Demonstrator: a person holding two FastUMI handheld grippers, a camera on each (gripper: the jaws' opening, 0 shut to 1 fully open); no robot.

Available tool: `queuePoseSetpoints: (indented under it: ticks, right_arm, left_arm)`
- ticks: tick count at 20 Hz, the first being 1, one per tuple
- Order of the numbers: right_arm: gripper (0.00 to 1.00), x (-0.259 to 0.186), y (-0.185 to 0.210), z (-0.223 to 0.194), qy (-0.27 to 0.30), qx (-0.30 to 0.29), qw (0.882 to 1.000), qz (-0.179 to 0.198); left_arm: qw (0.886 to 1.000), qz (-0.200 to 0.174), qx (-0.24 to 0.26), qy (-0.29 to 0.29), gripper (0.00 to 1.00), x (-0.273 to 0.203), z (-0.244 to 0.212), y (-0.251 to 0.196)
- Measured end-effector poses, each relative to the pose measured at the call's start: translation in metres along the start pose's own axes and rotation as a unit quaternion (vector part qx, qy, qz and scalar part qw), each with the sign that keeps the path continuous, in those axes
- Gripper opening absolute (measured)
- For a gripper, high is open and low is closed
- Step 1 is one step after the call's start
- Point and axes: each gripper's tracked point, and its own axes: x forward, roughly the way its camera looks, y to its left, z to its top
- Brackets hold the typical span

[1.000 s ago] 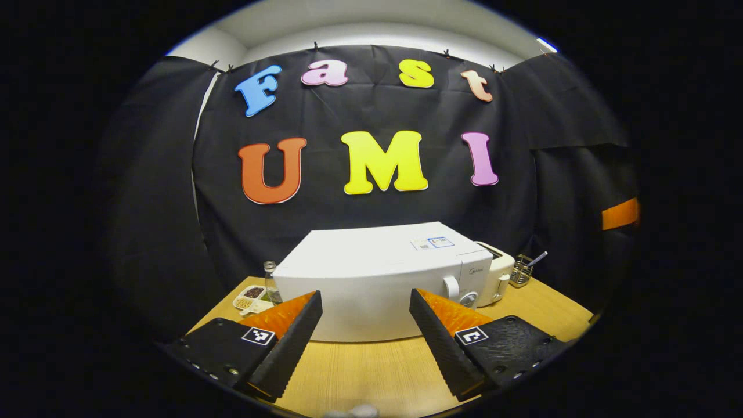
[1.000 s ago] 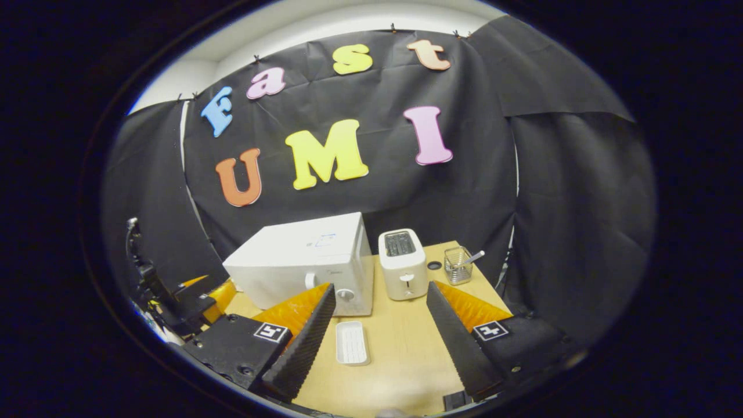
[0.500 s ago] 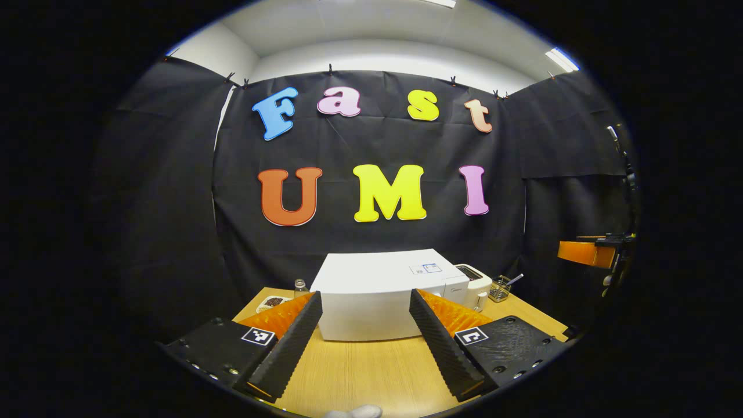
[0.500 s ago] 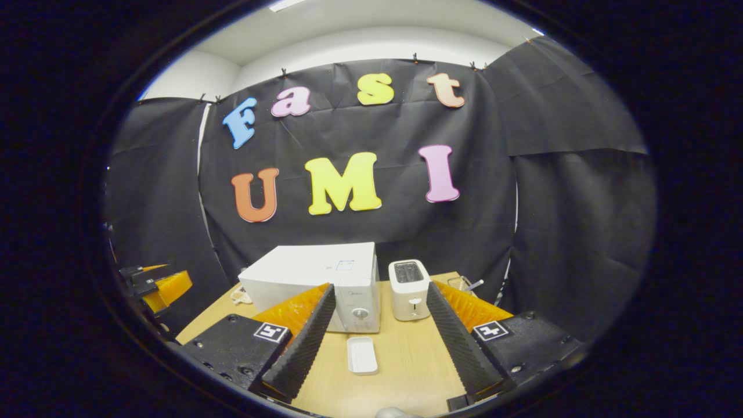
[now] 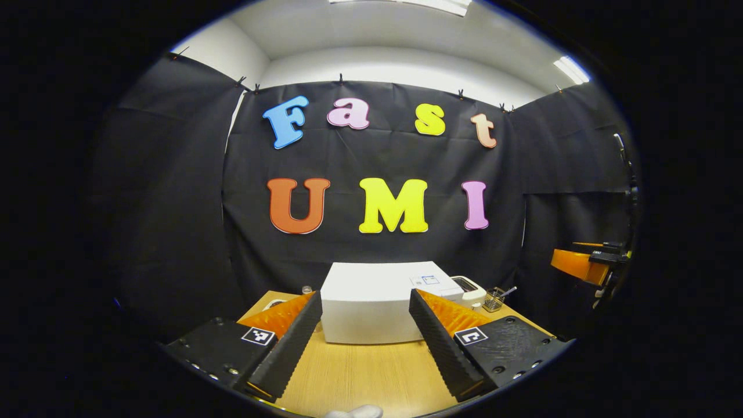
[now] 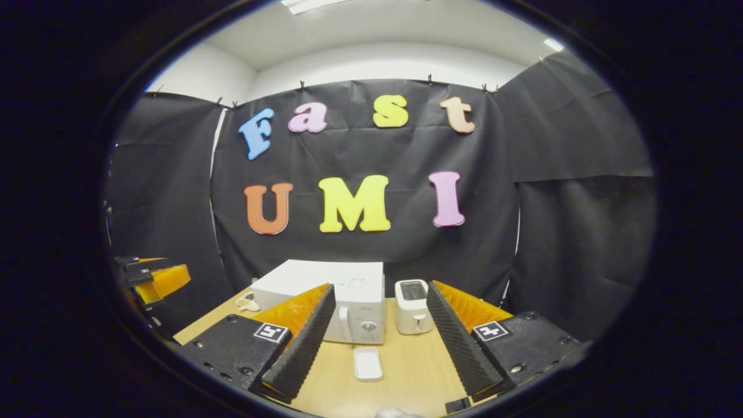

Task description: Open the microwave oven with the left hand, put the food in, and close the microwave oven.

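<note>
A white microwave oven with its door shut stands at the back of the wooden table. In the right gripper view the microwave oven shows its handle and knob, and a small white food tray lies on the table in front of it. My left gripper hangs open well in front of the oven, nothing between its fingers. My right gripper is open too, above the near table, the tray lying between its fingers farther off. The right gripper also shows at the far right of the left gripper view, and the left gripper at the left edge of the right gripper view.
A white toaster stands right of the microwave, with a wire holder holding a utensil beside it. A small jar and a dish sit left of the oven. Black cloth closes the booth behind and at the sides.
Both grippers have pulled back and tilted upward, so the microwave, toaster and tray look smaller and lower. Both stay open.
</note>
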Motion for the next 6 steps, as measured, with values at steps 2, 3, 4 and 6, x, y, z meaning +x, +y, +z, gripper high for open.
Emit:
queuePoseSetpoints:
  ticks: [2, 3, 4, 6]
  right_arm:
    - [1.00, -0.0008, -0.0003, 0.0033, -0.003, -0.003, 1.000, -0.002]
    - [1.00, -0.0011, -0.0002, 0.0047, -0.004, -0.002, 1.000, -0.001]
    - [1.00, -0.0011, -0.0001, 0.0070, -0.004, 0.000, 1.000, -0.001]
    - [1.00, -0.0006, -0.0030, 0.0085, -0.005, -0.003, 1.000, -0.004]
  left_arm:
    - [1.000, 0.001, 0.002, -0.005, 0.96, -0.0001, 0.0031, 0.0000]
    - [1.000, 0.003, 0.002, -0.007, 0.96, 0.0011, 0.0045, 0.0004]
    - [1.000, 0.004, 0.001, -0.009, 0.96, 0.0008, 0.0055, -0.0001]
    - [1.000, 0.004, 0.001, -0.010, 0.96, -0.0004, 0.0074, -0.0029]
